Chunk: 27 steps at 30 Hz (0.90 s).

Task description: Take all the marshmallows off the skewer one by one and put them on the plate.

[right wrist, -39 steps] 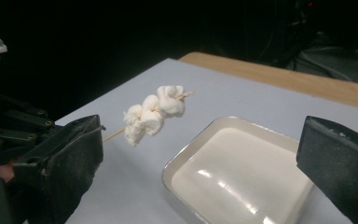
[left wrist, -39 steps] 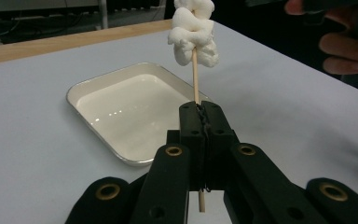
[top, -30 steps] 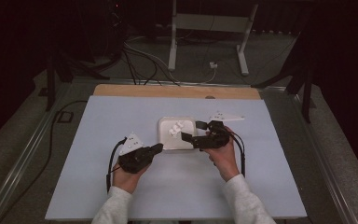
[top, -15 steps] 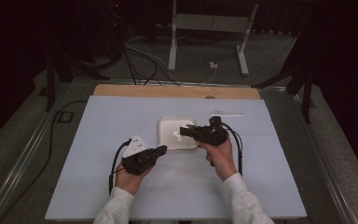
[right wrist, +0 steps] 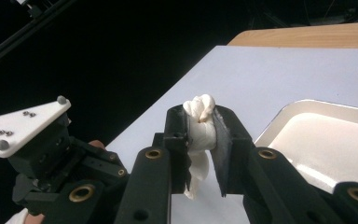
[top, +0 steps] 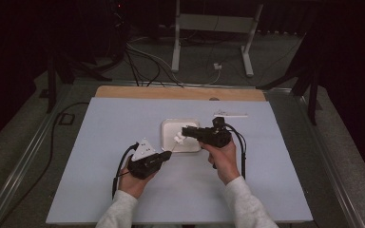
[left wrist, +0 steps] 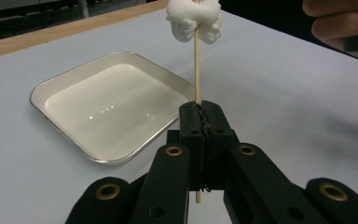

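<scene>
A thin wooden skewer (left wrist: 196, 70) is clamped by the left gripper (left wrist: 204, 122), as seen in its own view. The white marshmallow (right wrist: 199, 128) has just been closed upon by the right gripper (right wrist: 200, 135). In the high view the skewer is too fine to be made out above the tray (top: 167, 128).

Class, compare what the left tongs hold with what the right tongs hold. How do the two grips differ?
The left tongs are shut tight on a thin wooden skewer; the right tongs, whose jaws have just been closing, squeeze a soft white marshmallow. The skewer stands straight and rigid; the marshmallow bulges, deformed. Shared: the marshmallow sits on that skewer, beside the white tray.
</scene>
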{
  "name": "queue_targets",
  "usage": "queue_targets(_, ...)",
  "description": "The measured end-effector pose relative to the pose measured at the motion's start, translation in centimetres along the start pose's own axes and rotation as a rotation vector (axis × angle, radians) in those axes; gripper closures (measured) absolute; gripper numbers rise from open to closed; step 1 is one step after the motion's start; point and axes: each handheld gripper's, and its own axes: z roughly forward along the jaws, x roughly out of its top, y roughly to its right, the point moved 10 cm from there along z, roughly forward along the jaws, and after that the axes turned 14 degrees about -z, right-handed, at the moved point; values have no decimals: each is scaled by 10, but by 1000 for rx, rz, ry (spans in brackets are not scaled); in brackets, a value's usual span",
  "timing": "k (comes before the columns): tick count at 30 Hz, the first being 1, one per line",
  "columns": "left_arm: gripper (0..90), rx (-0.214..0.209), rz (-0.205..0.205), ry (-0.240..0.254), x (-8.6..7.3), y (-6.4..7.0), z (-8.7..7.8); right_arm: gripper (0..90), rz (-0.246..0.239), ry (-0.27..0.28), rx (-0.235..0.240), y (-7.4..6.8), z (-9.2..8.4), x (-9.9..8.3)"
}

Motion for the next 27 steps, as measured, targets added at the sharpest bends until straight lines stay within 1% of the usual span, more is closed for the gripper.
queue_targets(3,900,6,15,-3,-1,-1,-1,781,7,9,-8,2,-3,1)
queue_targets(6,900,-5,24,5,0,1,-2,785,8,20,-15,4,-6,3)
queue_targets(10,900,-3,40,3,0,1,-3,787,7,30,-32,6,-9,5)
queue_targets(13,900,-3,41,3,1,2,-3,791,10,40,-40,8,-11,7)
queue_targets(14,900,3,46,-2,0,2,-2,792,11,46,-46,9,-12,8)
queue_targets(15,900,27,63,-34,-6,-2,0,797,25,87,-62,13,-18,14)
queue_targets(16,900,27,63,-34,-6,-2,0,798,30,110,-68,15,-23,18)
queue_targets(17,900,17,47,-32,-7,-2,0,798,30,110,-68,15,-23,18)
queue_targets(18,900,9,38,-24,-6,-2,0,798,21,115,-75,17,-26,21)
queue_targets(20,900,7,36,-11,-2,-1,-1,794,-2,94,-84,19,-31,23)
queue_targets(22,900,5,27,-8,-1,0,-1,788,-8,84,-89,20,-33,23)
queue_targets(27,900,15,8,-5,-1,-5,-2,773,-12,44,-118,27,-27,14)
